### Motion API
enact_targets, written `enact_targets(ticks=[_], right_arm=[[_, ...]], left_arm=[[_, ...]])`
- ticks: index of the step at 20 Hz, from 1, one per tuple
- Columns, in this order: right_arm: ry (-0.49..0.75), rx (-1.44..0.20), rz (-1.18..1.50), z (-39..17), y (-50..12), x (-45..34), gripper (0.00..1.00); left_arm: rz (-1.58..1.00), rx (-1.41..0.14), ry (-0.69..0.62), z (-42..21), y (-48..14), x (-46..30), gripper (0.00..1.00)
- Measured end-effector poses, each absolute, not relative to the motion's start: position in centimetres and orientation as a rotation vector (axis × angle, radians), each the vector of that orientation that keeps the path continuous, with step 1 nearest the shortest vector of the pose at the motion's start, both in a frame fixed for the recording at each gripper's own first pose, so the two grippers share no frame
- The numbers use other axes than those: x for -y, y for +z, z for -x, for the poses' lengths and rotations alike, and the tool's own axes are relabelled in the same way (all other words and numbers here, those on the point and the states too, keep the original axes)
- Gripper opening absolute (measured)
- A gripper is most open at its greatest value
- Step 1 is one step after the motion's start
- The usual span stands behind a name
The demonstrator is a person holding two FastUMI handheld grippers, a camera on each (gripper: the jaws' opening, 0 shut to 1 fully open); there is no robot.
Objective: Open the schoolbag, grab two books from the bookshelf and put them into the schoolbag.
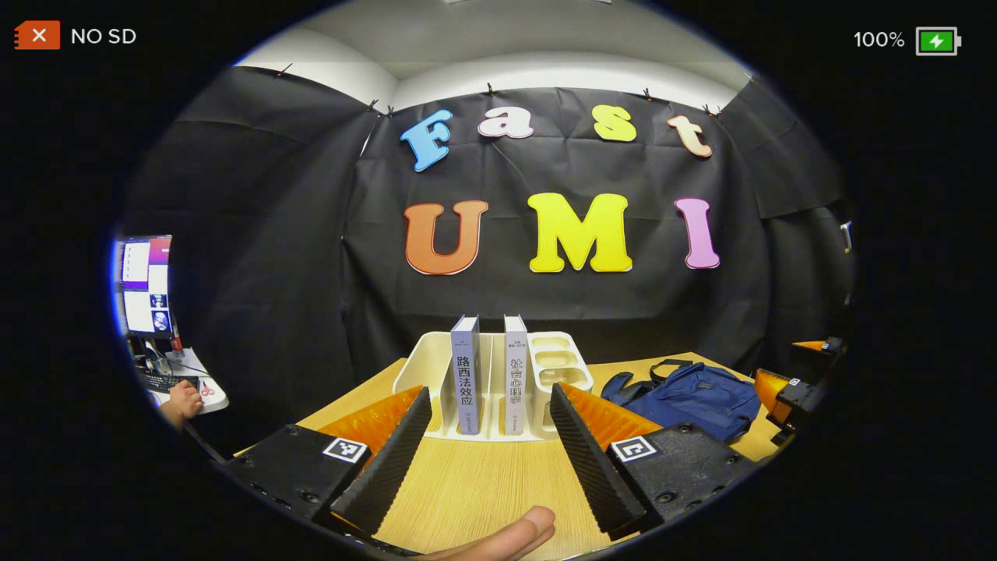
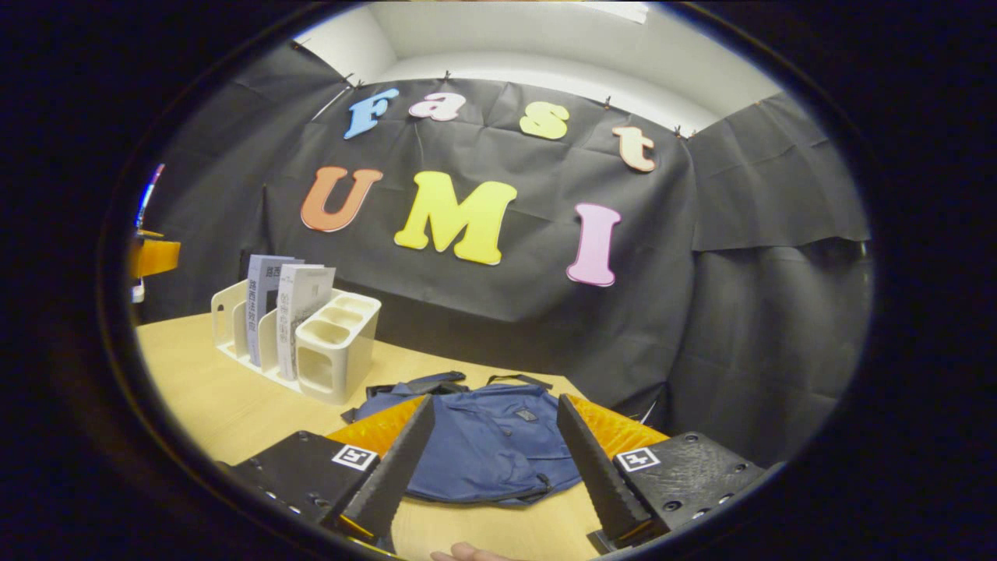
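Observation:
Two grey-spined books (image 1: 466, 372) (image 1: 515, 372) stand upright in a white bookshelf rack (image 1: 424, 354) straight ahead in the left gripper view. My left gripper (image 1: 489, 401) is open, hovering over the table short of the rack. The blue schoolbag (image 1: 692, 397) lies flat to the right of the rack. In the right gripper view, my right gripper (image 2: 495, 413) is open just above the near side of the schoolbag (image 2: 491, 444), which looks closed. The rack (image 2: 327, 351) with the books (image 2: 300, 308) stands to its left. The right gripper (image 1: 794, 382) appears at the right edge of the left gripper view.
The wooden table (image 1: 475, 483) carries everything. A side desk with a monitor (image 1: 144, 284), keyboard and a person's hand (image 1: 183, 401) is far left. A finger (image 1: 506, 538) shows at the bottom edge. Black cloth walls close the booth behind the table.

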State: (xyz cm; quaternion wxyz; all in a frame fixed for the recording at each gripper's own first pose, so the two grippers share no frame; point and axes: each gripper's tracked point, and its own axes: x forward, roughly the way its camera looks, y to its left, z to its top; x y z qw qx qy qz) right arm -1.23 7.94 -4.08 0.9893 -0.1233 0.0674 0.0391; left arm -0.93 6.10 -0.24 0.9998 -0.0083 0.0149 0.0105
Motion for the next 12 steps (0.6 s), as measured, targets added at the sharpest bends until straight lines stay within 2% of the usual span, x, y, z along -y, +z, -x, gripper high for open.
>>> enact_targets(ticks=[6, 10, 11, 12], right_arm=[[0.158, -0.384, 0.328, -1.1, -12.0, -13.6, 0.98], [0.200, -0.453, 0.455, -2.1, -15.8, -17.6, 0.96], [0.211, -0.459, 0.482, -2.4, -16.5, -18.6, 0.99], [0.199, -0.472, 0.515, -2.6, -17.5, -19.1, 0.96]], left_arm=[[0.017, -0.048, 0.014, 0.6, -0.9, -6.6, 0.98], [0.034, -0.067, 0.030, 0.4, -1.3, -7.5, 0.98], [0.039, -0.070, 0.031, 0.3, -1.3, -7.6, 0.98], [0.043, -0.077, 0.030, 0.3, -1.4, -7.6, 0.98]])
